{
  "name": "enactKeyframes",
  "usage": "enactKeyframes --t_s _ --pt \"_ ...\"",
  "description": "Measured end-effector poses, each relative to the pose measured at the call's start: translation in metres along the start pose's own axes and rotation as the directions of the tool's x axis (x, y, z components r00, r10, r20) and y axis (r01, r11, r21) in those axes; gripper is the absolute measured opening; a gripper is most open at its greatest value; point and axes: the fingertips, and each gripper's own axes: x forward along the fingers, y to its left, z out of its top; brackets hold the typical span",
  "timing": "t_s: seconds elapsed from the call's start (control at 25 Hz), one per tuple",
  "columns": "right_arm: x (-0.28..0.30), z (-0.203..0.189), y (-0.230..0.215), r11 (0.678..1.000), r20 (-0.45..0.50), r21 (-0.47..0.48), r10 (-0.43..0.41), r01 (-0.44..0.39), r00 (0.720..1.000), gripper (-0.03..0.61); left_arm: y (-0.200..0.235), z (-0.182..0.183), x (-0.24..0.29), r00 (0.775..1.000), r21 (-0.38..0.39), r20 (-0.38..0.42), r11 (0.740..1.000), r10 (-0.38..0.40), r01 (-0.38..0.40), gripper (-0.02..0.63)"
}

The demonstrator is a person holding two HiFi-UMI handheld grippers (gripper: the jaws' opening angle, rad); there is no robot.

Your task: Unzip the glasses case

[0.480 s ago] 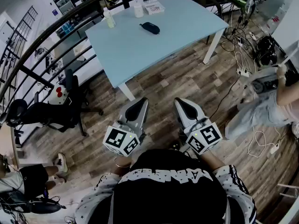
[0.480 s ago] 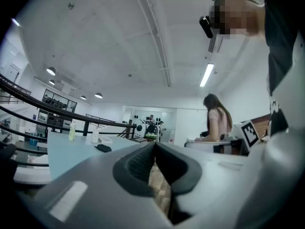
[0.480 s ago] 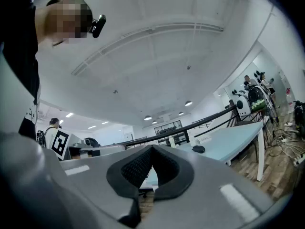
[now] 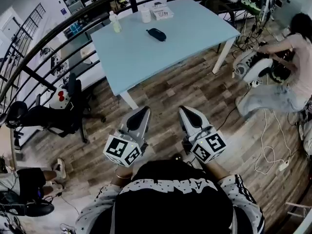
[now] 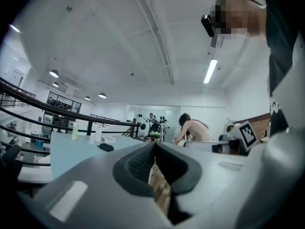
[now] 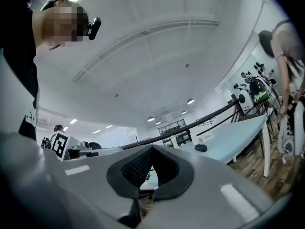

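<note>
The dark oval glasses case (image 4: 156, 34) lies zipped on the pale blue table (image 4: 190, 38), far ahead of both grippers. My left gripper (image 4: 138, 117) and right gripper (image 4: 187, 113) are held side by side over the wooden floor, short of the table's near corner, pointing level toward it. Both are shut with nothing between the pads. In the left gripper view the case (image 5: 106, 147) shows small to the left of the closed jaws (image 5: 153, 145). In the right gripper view the case (image 6: 201, 148) lies right of the closed jaws (image 6: 151, 150).
On the table's far side stand a bottle (image 4: 114, 21), a white cup (image 4: 145, 14) and a flat box (image 4: 162, 11). A dark railing (image 4: 58, 30) curves behind it. An office chair (image 4: 63, 115) stands at the left. At the right a person (image 4: 287, 82) bends over cables and gear.
Both grippers stay shut and keep about the same place before me. The person at the right has come further into view, bent over a white device.
</note>
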Motion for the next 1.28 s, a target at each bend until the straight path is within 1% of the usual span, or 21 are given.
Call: enactKeyframes --t_s 0.16,0.36,0.52,0.64,0.88,1.04,1.28 --pt "-0.002 0.008 -0.014 1.000 0.011 -0.009 0.019 -0.019 1.000 -0.003 -0.003 0.000 0.010 1.000 0.012 -0.006 1.000 0.026 -0.026 0.000" --pt "-0.011 0.011 -0.035 1.000 0.023 -0.001 0.019 -0.019 1.000 -0.003 -0.019 -0.004 0.030 1.000 0.029 -0.016 1.000 0.013 -0.012 0.000" --pt "-0.024 0.016 -0.050 1.000 0.033 0.004 0.006 -0.006 0.999 -0.003 -0.030 -0.008 0.045 0.999 0.026 -0.032 1.000 -0.003 0.004 0.000" --pt "-0.035 0.021 -0.062 1.000 0.043 -0.006 -0.024 0.024 0.999 -0.003 -0.041 -0.007 0.059 0.999 0.029 -0.033 0.999 -0.035 0.036 0.000" --pt "-0.052 0.022 -0.079 0.997 0.053 0.008 -0.082 0.082 0.995 -0.003 -0.059 -0.011 0.079 0.993 0.024 -0.044 0.994 -0.108 0.109 0.000" --pt "-0.052 0.021 -0.092 0.994 0.049 0.008 -0.112 0.112 0.992 -0.003 -0.056 -0.018 0.094 0.990 0.002 -0.055 0.991 -0.132 0.132 0.000" --pt "-0.039 0.031 -0.121 0.985 0.047 -0.036 -0.166 0.168 0.985 -0.003 -0.042 -0.018 0.137 0.982 -0.038 -0.016 0.981 -0.190 0.189 0.000"
